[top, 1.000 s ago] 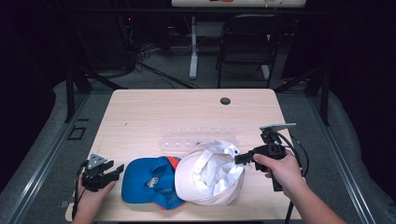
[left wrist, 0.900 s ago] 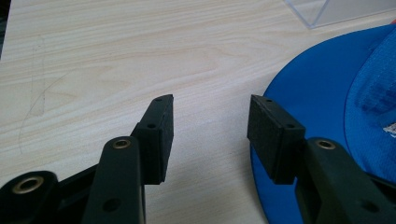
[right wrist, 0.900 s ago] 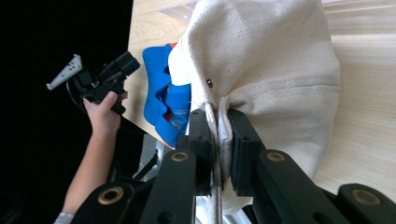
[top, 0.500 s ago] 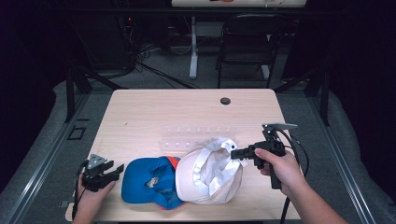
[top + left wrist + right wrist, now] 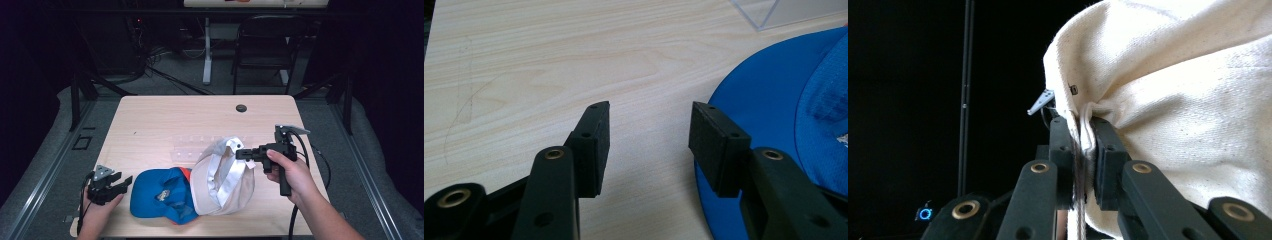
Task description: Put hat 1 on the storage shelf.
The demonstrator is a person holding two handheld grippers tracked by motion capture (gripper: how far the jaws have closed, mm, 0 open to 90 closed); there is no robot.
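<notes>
the soft white cloth cap (image 5: 222, 180) rests tipped up against a blue cloth cap (image 5: 162, 194) on the table's near edge, its rim pinched by the right gripper (image 5: 240, 153). up close, the right gripper (image 5: 1082, 150) bites only a thin fold (lift slowly). the left gripper (image 5: 649, 135) is spread, empty.

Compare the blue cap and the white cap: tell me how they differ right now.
The blue cap lies on the table, while the white cap is tipped up, inside showing. The right gripper is pinching the white cap's edge; the left gripper, jaws open, sits beside the blue cap's brim without touching it. Both are fabric caps, overlapping.
</notes>
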